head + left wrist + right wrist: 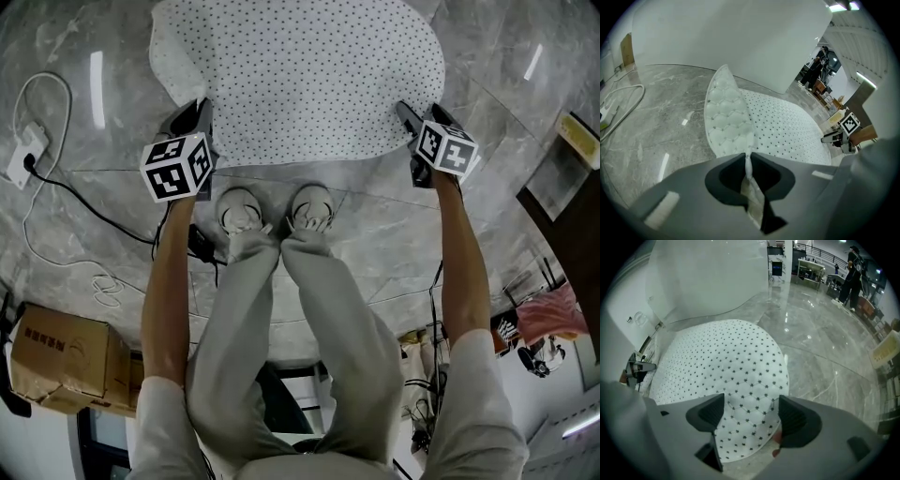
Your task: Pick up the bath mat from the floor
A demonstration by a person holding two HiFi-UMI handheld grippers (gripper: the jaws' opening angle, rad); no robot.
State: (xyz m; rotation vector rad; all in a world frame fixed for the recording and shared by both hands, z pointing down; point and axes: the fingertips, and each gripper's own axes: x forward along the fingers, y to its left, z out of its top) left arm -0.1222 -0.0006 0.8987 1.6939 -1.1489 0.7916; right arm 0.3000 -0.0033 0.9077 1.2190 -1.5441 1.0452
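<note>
The bath mat [300, 75], white with small black dots, lies on the grey marble floor in front of the person's feet. My left gripper [192, 127] is at its near left corner and is shut on the mat's edge [748, 164]. That corner is lifted and folded, so its quilted underside [726, 122] shows. My right gripper [412, 127] is down at the near right corner. In the right gripper view the jaws [747, 416] stand wide open with the mat's [726, 366] rounded corner lying between them, and the pads are not pressing on it.
The person's shoes [239, 208] stand just behind the mat's near edge. A power strip with a cable [23, 155] lies on the floor at the left, and a cardboard box [61, 361] sits behind it. A large white curved body [740, 42] rises beyond the mat.
</note>
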